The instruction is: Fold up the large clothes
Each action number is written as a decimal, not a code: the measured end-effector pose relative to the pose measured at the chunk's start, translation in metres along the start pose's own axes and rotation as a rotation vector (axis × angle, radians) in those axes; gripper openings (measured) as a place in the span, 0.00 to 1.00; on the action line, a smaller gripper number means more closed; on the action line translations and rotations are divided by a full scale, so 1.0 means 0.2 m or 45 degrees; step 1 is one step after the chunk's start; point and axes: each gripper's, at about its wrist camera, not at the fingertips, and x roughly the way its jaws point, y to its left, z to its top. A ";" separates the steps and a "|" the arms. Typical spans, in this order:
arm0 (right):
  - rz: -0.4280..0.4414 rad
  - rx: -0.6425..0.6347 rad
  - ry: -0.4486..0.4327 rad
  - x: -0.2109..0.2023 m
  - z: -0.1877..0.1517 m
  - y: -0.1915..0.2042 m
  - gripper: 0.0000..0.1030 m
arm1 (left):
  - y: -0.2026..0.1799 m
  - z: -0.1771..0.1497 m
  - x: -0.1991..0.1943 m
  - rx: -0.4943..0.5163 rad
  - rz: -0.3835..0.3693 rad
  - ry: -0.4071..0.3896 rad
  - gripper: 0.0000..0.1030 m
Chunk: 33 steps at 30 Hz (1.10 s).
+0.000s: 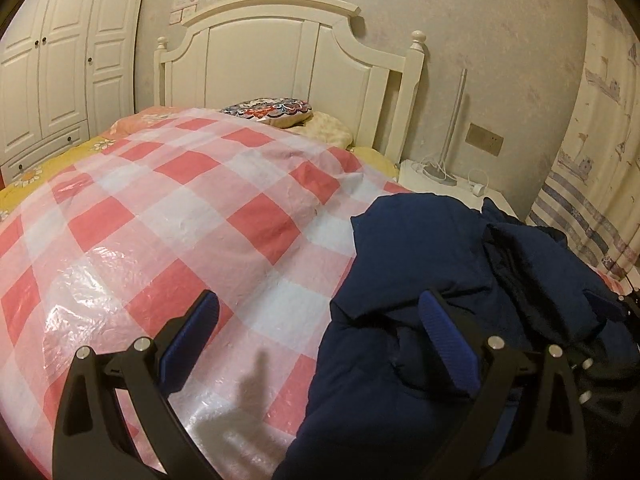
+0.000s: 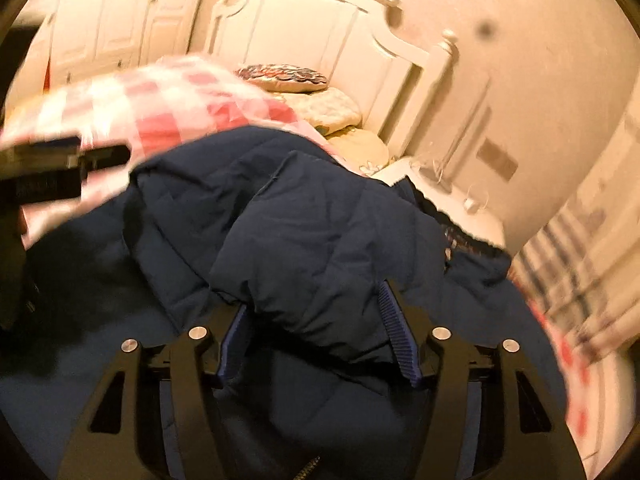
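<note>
Navy padded jacket [image 1: 440,288] heaped in bunched mound on checked plastic sheet [image 1: 160,220] covering bed, toward right side, unfolded.

Left gripper [image 1: 320,332] spread wide, straddling jacket's left edge, gripping nothing; likely set to catch that edge.

Right gripper [image 2: 316,332] parted around thick fold of jacket; blurred view, probably not yet pinched.

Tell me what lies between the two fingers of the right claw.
In the right wrist view, a puffy fold of the dark navy padded jacket fills the gap of the right claw; the fingers stand apart around it, not clearly pressing it.
</note>
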 end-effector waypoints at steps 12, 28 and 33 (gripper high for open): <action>0.214 0.983 -0.346 -0.30 -0.22 -0.69 0.19 | 0.03 -0.01 0.01 -0.037 -0.006 0.015 0.97; 0.298 1.548 -0.070 -0.08 -0.76 -1.00 0.56 | 0.02 0.00 0.01 -0.016 0.000 0.033 0.97; 0.289 1.487 -0.107 -0.09 -0.70 -0.96 0.23 | 0.02 0.00 0.01 -0.019 -0.002 0.031 0.97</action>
